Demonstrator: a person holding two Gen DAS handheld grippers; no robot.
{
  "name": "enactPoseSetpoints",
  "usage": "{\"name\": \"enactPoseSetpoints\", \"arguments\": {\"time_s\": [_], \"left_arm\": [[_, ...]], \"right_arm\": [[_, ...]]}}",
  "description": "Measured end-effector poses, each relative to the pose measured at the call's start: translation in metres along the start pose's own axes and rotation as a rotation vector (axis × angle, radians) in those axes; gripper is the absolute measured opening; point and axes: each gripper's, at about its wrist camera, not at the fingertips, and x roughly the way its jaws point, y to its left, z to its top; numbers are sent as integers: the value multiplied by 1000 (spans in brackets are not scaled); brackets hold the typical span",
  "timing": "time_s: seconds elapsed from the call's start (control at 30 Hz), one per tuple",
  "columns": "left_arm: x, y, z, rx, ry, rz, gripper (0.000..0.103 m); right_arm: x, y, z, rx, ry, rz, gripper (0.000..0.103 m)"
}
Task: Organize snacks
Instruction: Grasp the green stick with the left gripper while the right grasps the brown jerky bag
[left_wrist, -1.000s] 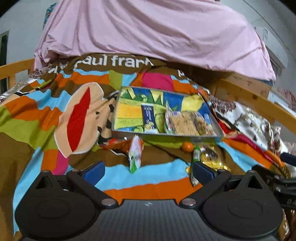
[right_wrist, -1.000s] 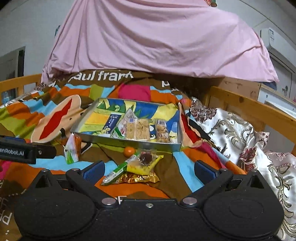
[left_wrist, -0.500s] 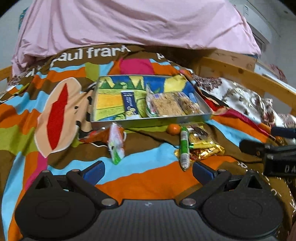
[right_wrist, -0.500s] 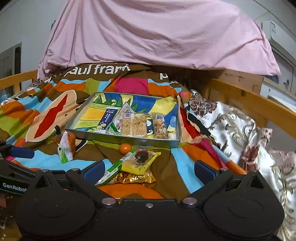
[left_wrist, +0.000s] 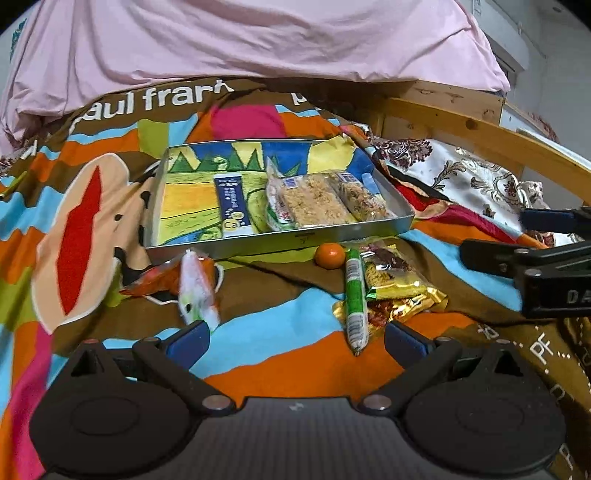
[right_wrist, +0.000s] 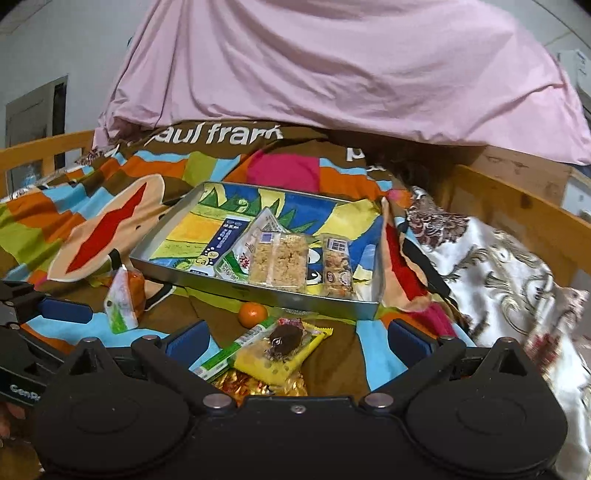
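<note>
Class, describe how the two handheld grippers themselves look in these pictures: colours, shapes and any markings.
Both the left gripper and the right gripper are matte black, with two round housings, angled linkage arms with silver pivot pins, and blue fingertips. White lettering, partly cut off, marks their sides. No cables or sleeves show.

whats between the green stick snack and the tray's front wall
A small orange fruit sits there, beside the green stick snack's far end, just short of the tray; the left wrist view shows it best.
</note>
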Motion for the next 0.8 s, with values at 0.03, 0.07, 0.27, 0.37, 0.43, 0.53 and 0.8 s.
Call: {"name": "enactPoseSetpoints", "arguments": {"time_s": [0.03, 0.07, 0.27, 0.37, 0.43, 0.53, 0.8], "left_arm": [[3, 0, 1, -8, -2, -10, 103], [7, 1, 1, -16, -1, -18, 103], [36, -4, 6, 10, 54, -30, 103], [48, -9, 10, 63, 59, -30, 103], [55, -10, 12, 83, 62, -37, 103], [66, -12, 16, 111, 75, -50, 103], [82, -23, 19, 191, 74, -93, 102]], "right_arm": [[7, -2, 0, -7, 1, 3, 102], [14, -3, 1, -13, 2, 7, 102], [58, -13, 1, -16, 32, 34, 102], [77, -16, -1, 2, 72, 38, 99], [87, -19, -3, 31, 98, 46, 96], [97, -20, -6, 65, 126, 61, 94], [114, -22, -11, 146, 209, 87, 81]]}}
